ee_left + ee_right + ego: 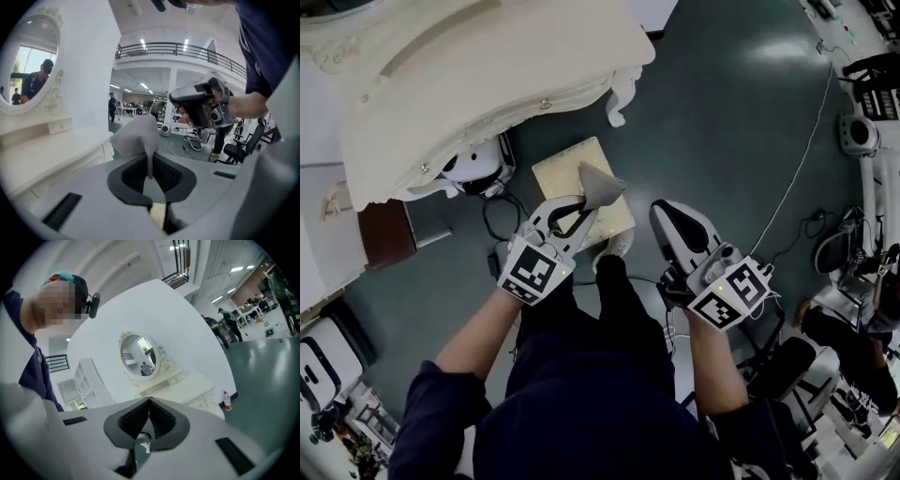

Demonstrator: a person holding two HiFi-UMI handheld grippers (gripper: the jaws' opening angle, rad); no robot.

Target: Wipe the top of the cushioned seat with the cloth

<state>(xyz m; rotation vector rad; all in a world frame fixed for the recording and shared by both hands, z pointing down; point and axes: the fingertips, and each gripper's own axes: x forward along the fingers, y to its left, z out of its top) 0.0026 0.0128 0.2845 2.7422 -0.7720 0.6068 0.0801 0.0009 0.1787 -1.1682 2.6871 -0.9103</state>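
Observation:
The cushioned seat (558, 173) is a cream square stool on the floor just in front of the person's legs, below the white dressing table (487, 66). My left gripper (584, 204) hangs over the seat, shut on a grey cloth (603, 187) that sticks out past its tips. In the left gripper view the cloth (136, 136) bunches up above the shut left gripper (150, 164), held in the air. My right gripper (664, 211) is beside the seat on its right, raised, shut and empty. The right gripper (149, 401) faces the dressing table's oval mirror (139, 356).
A white machine (478, 167) and black cables (497, 220) lie on the floor left of the seat. Office chairs and equipment (862, 141) crowd the right side. A bottle (227, 401) stands by the dressing table's foot. Grey floor spreads beyond the seat.

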